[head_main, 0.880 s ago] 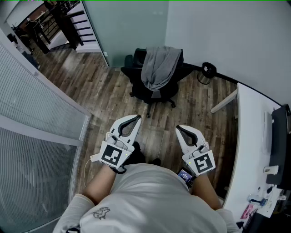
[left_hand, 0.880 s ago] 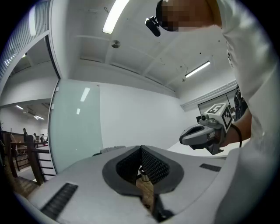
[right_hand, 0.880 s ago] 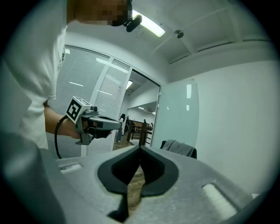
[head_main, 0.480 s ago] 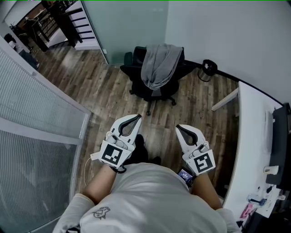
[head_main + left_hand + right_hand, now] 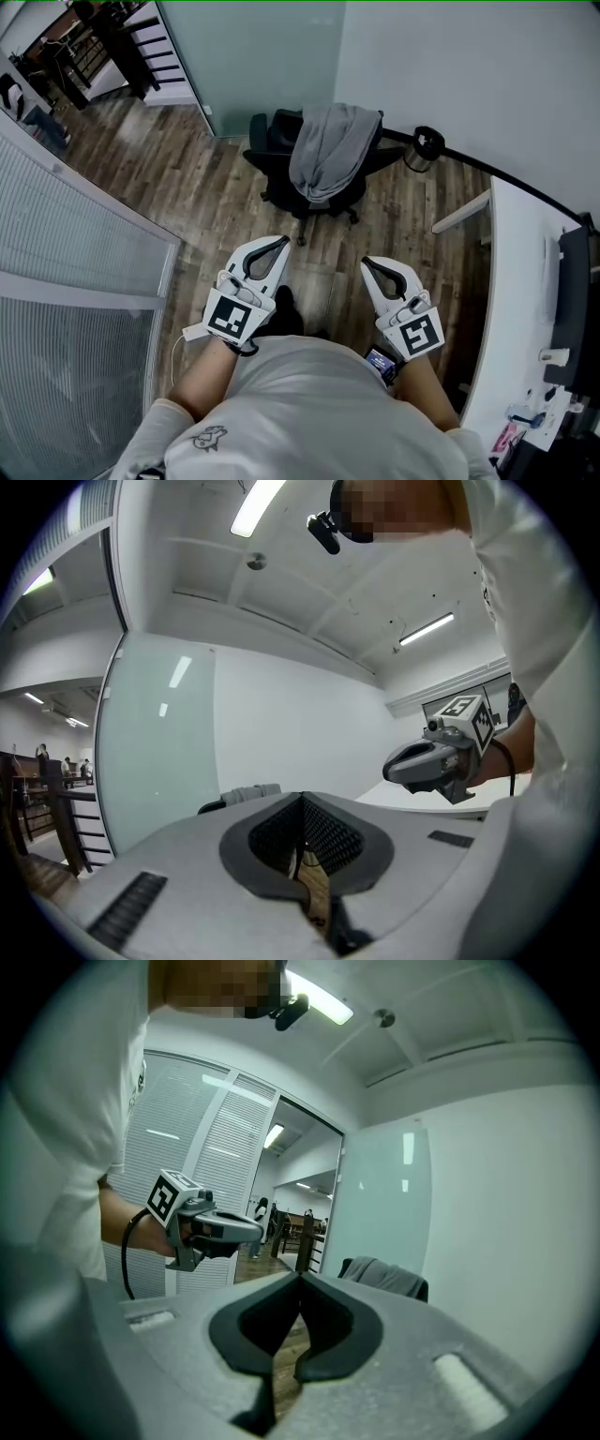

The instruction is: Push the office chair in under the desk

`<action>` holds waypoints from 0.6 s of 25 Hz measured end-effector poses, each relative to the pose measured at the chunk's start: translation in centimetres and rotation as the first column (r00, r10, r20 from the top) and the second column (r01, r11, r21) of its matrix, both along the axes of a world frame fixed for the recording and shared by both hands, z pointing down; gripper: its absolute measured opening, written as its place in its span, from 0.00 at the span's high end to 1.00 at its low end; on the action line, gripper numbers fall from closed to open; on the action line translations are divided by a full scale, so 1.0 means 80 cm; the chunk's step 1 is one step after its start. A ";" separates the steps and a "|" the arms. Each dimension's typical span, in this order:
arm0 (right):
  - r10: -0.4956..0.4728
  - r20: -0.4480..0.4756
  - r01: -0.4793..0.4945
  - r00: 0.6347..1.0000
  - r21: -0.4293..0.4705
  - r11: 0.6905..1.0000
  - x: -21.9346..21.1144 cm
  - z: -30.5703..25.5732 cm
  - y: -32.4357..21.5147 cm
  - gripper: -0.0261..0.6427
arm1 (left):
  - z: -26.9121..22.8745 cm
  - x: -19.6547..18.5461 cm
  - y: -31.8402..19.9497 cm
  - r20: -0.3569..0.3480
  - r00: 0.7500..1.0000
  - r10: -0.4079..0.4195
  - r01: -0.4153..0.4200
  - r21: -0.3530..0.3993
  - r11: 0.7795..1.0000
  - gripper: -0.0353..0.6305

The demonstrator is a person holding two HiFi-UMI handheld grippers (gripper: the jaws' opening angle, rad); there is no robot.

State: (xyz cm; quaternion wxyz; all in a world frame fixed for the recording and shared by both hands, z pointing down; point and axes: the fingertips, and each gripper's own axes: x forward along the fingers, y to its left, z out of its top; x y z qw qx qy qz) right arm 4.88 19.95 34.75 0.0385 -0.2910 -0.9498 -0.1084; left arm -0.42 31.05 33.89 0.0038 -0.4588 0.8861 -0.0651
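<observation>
Now, office chair (image 5: 314,183): apart from desk (image 5: 511,272), grey garment (image 5: 330,141) draped over it.
Beside chair: black bin (image 5: 420,148).
Left gripper (image 5: 282,242), right gripper (image 5: 366,263): short of chair, jaws pressed together, empty.

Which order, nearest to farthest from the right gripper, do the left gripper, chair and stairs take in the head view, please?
From the right gripper:
1. Left gripper, alongside, to its left.
2. Chair, ahead.
3. Stairs, far off, upper left.
</observation>
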 end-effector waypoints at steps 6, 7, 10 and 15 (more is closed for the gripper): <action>-0.018 -0.016 0.019 1.000 0.022 1.000 -0.096 0.001 0.031 0.96 | 0.001 -0.098 0.030 0.002 1.000 0.005 -0.005 0.006 1.000 0.95; -0.020 -0.015 0.021 1.000 0.027 0.999 -0.112 0.000 0.038 0.96 | 0.000 -0.114 0.036 0.005 1.000 0.009 -0.009 0.011 1.000 0.95; -0.018 -0.015 0.018 1.000 0.031 0.999 -0.155 -0.002 0.054 0.96 | -0.006 -0.157 0.050 0.015 1.000 0.024 -0.024 0.017 1.000 0.95; 0.005 -0.022 -0.005 1.000 0.016 1.000 -0.215 -0.006 0.076 0.96 | -0.009 -0.217 0.065 0.022 0.997 0.074 -0.074 -0.006 0.997 0.95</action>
